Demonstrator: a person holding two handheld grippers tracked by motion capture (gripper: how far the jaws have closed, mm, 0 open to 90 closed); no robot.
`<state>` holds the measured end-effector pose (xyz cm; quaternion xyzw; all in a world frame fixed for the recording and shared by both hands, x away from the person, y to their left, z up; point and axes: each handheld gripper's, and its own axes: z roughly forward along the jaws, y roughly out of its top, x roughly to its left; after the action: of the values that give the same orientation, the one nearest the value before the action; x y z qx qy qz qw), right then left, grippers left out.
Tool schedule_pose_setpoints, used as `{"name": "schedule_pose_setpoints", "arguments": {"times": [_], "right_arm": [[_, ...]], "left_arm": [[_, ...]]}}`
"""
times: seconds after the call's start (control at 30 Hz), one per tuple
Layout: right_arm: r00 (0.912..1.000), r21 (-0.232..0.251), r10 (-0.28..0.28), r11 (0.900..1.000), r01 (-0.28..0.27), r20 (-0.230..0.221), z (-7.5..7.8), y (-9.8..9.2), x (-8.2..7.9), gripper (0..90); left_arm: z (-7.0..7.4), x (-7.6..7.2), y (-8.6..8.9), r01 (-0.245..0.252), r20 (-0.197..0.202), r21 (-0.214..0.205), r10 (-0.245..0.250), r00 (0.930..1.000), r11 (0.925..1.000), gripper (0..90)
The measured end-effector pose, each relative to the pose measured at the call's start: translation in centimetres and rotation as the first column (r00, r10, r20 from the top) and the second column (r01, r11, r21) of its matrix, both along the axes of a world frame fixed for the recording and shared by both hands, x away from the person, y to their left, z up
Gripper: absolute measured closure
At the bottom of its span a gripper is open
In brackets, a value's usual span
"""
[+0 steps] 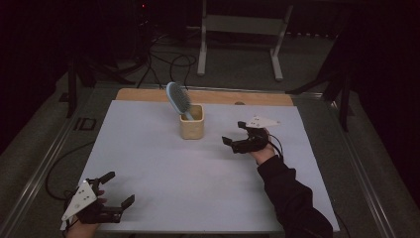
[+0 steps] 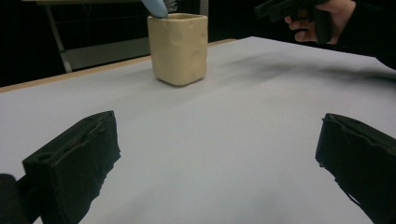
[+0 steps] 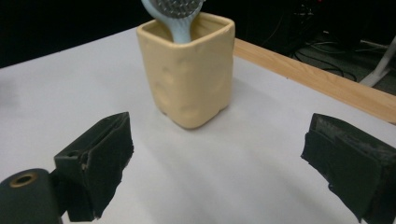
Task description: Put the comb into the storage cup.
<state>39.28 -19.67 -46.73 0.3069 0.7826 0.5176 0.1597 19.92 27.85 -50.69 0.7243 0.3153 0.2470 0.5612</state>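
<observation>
Fingers, left gripper point(image 1: 120, 190): spread wide, nothing between them, low over the near left corner of the white worktop point(image 1: 163, 168).
Fingers, right gripper point(image 1: 234, 133): also spread wide and empty, raised a little above the worktop, pointing toward the cup point(image 1: 191, 122).
Cup: pale yellow, square, upright on the worktop, just ahead of the right gripper's fingers and well apart from the left gripper's; in the right gripper view it stands between and beyond the two fingers point(image 3: 100, 158), not touching them.
Hairbrush point(image 1: 178, 99): light blue, handle down inside the cup, head sticking out above the rim and leaning away from the right gripper.
Right hand point(image 1: 262, 151): wrapped round the right gripper, dark sleeve point(image 1: 292, 196) behind it.
Worktop edge: bare wood strip point(image 1: 148, 94) beyond the cup.
</observation>
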Motion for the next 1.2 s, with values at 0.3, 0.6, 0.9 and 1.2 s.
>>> {"name": "schedule_pose_setpoints", "arguments": {"times": [0.3, 0.6, 0.9, 1.2], "right_arm": [[0.9996, 0.014, 0.023, 0.9996, -0.023, -0.015, -0.6, -1.3, -2.1, 7.7], [0.9993, 0.005, 0.021, 0.9998, -0.020, -0.030, -1.6, -2.9, -4.3, 7.7], [0.9998, -0.005, -0.006, 1.0000, 0.006, -0.017, -1.7, -4.4, -6.5, 7.7], [0.9989, -0.005, -0.041, 0.9991, 0.041, -0.021, -2.2, -6.6, -8.6, 7.7]], "left_arm": [[0.1, 0.0, -0.1, 0.000, 0.004, -0.002, 0.000, 1.0000, 1.0000, 0.0], [0.0, 0.1, -0.1, 0.005, 0.002, -0.001, -0.005, 1.0000, 1.0000, 0.0], [0.0, 0.1, -0.1, 0.000, 0.001, -0.005, 0.000, 1.0000, 1.0000, 0.0], [0.0, 0.2, 0.0, -0.008, -0.004, -0.001, 0.008, 1.0000, 1.0000, 0.0]]}}
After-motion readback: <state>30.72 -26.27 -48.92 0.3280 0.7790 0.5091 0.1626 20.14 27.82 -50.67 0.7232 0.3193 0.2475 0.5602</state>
